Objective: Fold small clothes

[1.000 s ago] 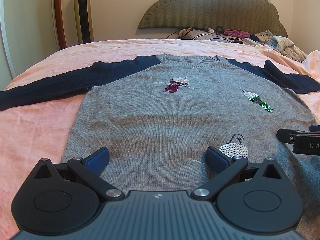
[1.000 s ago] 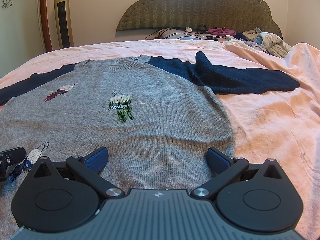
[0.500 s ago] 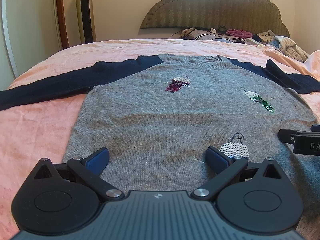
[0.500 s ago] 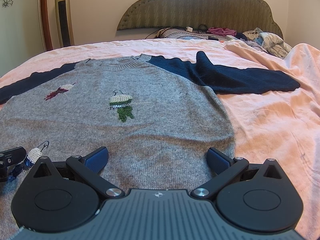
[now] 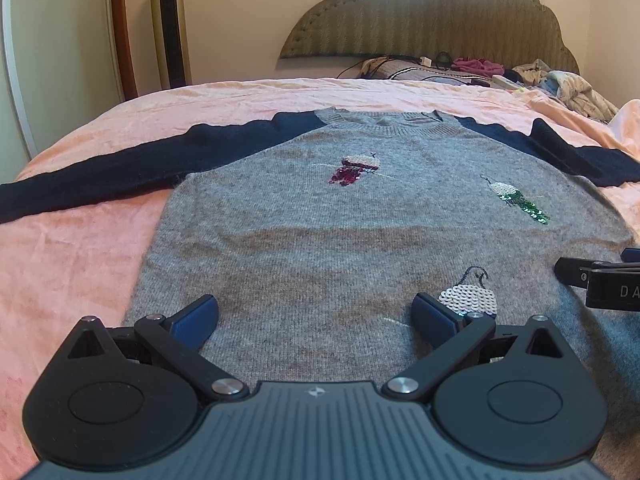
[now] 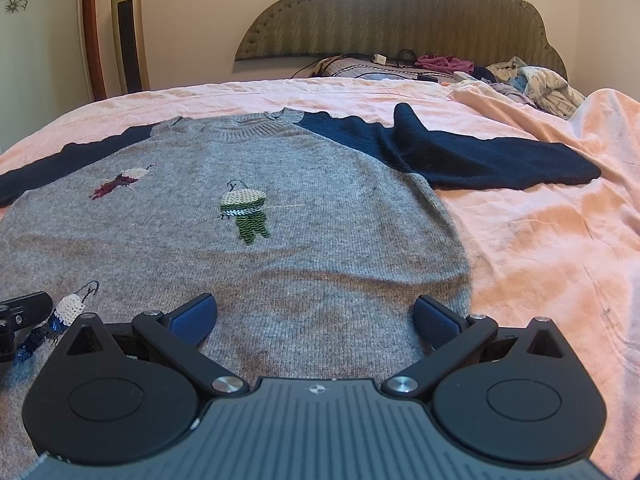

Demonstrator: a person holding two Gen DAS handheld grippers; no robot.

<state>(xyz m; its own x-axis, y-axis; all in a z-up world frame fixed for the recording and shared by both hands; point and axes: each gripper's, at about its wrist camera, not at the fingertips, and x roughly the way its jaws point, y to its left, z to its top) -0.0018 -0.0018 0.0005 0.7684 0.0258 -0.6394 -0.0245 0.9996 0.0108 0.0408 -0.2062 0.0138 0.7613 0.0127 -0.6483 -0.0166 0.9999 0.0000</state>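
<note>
Your grey knitted sweater with navy sleeves [image 5: 360, 240] lies flat and face up on the pink bedspread [image 5: 80, 260]. Its ribbed neckline points away from you toward the olive padded headboard [image 5: 420, 20], its hem lies nearest you, and the body's long axis runs from you toward the headboard. The sleeves stretch out sideways across the bed; the sleeve on your right [image 6: 460, 156] has a raised fold near the shoulder. Three sequinned motifs sit on the chest.

Your left gripper [image 5: 316, 316] has its blue-padded fingers [image 5: 196, 316] spread wide over the hem, nothing between them. Your right gripper [image 6: 314, 316] is likewise spread wide and empty, over the hem's right corner. Whether either touches the knit you cannot tell. A heap of crumpled clothes [image 6: 532, 84] lies by the headboard.
</note>
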